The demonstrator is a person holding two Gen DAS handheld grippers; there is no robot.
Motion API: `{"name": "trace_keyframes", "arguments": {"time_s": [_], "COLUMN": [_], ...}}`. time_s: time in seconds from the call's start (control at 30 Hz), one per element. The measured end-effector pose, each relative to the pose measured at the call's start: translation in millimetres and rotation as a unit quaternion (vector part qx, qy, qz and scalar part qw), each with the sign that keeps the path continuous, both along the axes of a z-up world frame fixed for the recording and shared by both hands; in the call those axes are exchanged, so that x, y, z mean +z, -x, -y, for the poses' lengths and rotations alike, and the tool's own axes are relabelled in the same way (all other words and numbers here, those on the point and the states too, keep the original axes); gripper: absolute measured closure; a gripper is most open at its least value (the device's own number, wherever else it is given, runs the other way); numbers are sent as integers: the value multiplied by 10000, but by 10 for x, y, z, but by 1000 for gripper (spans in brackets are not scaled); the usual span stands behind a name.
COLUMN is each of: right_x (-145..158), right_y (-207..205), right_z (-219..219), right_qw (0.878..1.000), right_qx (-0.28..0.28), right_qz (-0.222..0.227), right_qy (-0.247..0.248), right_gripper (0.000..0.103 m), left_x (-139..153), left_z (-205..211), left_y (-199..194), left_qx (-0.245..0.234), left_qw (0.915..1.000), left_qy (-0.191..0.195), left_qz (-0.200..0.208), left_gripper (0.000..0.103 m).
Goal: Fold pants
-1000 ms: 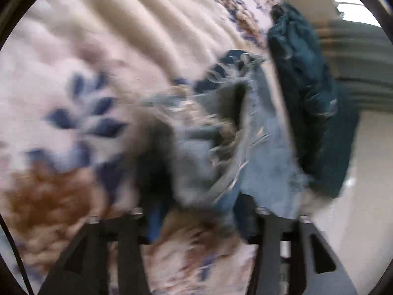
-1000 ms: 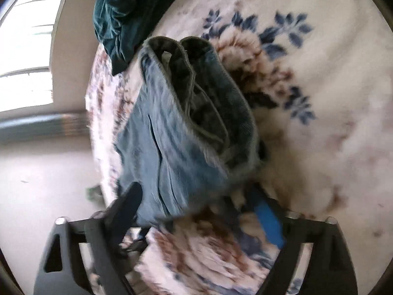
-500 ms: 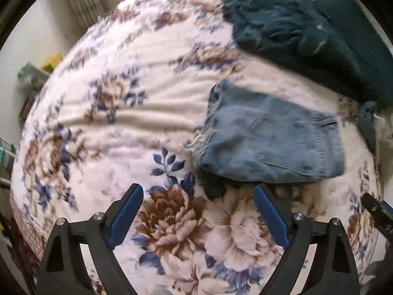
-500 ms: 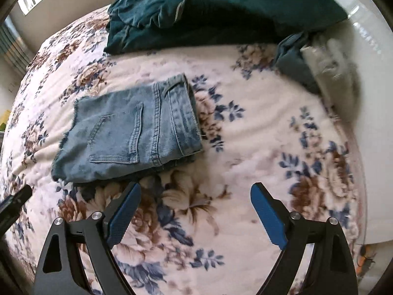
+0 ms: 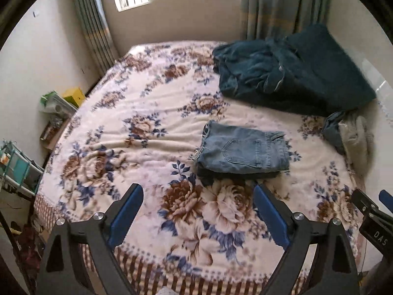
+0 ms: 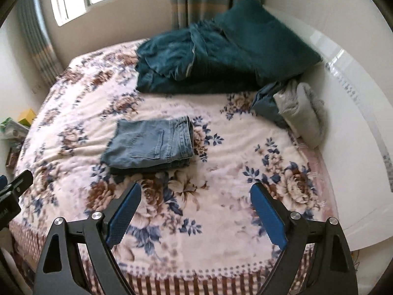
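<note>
The light blue denim pants [image 5: 242, 153] lie folded into a compact rectangle on the floral bed cover [image 5: 137, 132], back pocket up; they also show in the right wrist view [image 6: 149, 143]. My left gripper [image 5: 197, 211] is open and empty, held above the near part of the bed, well back from the pants. My right gripper [image 6: 195, 211] is open and empty too, near the bed's front edge. The right gripper's tip [image 5: 373, 211] shows at the right edge of the left wrist view.
A dark teal blanket [image 5: 292, 73] is heaped at the head of the bed. A grey garment over a blue one [image 6: 299, 113] lies at the right edge by the white wall. Shelves and clutter [image 5: 56, 108] stand left of the bed. A window and curtains are behind.
Both grippers have let go of the pants and pulled back and up from the bed. The pants now lie flat and folded, farther away in both views.
</note>
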State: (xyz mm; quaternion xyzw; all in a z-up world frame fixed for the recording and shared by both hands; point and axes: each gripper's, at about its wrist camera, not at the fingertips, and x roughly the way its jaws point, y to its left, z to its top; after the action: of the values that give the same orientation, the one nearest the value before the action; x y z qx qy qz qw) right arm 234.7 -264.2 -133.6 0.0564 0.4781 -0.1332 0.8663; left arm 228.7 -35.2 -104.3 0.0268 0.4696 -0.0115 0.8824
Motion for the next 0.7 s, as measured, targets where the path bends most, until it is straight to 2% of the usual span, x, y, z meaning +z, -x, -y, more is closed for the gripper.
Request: {"name": "trace_keyframes", "arguments": {"time_s": [0.13,0.37,0.53,0.7], "right_x": [576,1472,2002,2326], "right_y": [581,1470,1942,2288], "right_z": [-124,-393,-566,-718], "right_qw": [9991,9950,9914,9890], "right_qx": [266,587,618,663], "right_qz": [309,791,1139,1322], "right_qy": [143,190,163,44], "right_gripper": [10,10,10,10], "left_x": [508,1176,1503,1744], "left_z": [-11,-93,-193,-257], "left_y": [555,1234,1602,1836], "left_qx": [-37,-66,-97,-196], "left_qw": [9996,9979,9961,9941], "left_qy": [20,66,116,63], "left_qz": [277,645,871,1061], "left_gripper": [11,11,11,11]}}
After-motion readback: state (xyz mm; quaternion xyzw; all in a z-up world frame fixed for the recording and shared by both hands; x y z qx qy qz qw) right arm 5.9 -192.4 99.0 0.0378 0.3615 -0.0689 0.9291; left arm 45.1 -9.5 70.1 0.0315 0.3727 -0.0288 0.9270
